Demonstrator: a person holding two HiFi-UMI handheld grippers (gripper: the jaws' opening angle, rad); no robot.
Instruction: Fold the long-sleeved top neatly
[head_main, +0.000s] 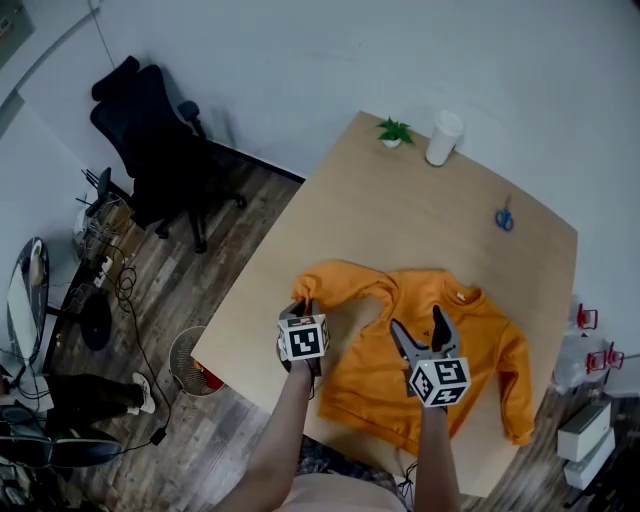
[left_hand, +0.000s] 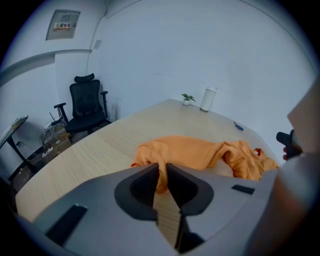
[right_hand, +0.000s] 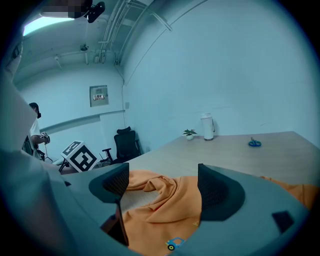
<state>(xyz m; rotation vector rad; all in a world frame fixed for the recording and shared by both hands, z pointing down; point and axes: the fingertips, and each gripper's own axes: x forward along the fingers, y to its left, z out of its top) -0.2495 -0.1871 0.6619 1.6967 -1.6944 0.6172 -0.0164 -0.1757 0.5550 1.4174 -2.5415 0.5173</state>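
Observation:
An orange long-sleeved top (head_main: 455, 335) lies spread on the wooden table (head_main: 400, 215) near its front edge, one sleeve (head_main: 335, 275) reaching left. My left gripper (head_main: 299, 309) is at that sleeve's end. In the left gripper view the left gripper (left_hand: 161, 171) is shut on the sleeve's cuff (left_hand: 161, 176), and the sleeve (left_hand: 185, 150) trails away across the table. My right gripper (head_main: 422, 334) hovers over the top's body with its jaws wide apart. In the right gripper view the right gripper (right_hand: 162, 182) stands open above the orange fabric (right_hand: 165, 207), with nothing pinched.
A small potted plant (head_main: 394, 131), a white container (head_main: 444, 137) and blue scissors (head_main: 504, 218) sit at the table's far side. A black office chair (head_main: 150, 135) stands on the floor to the left. A round fan (head_main: 188, 362) lies by the table's near left corner.

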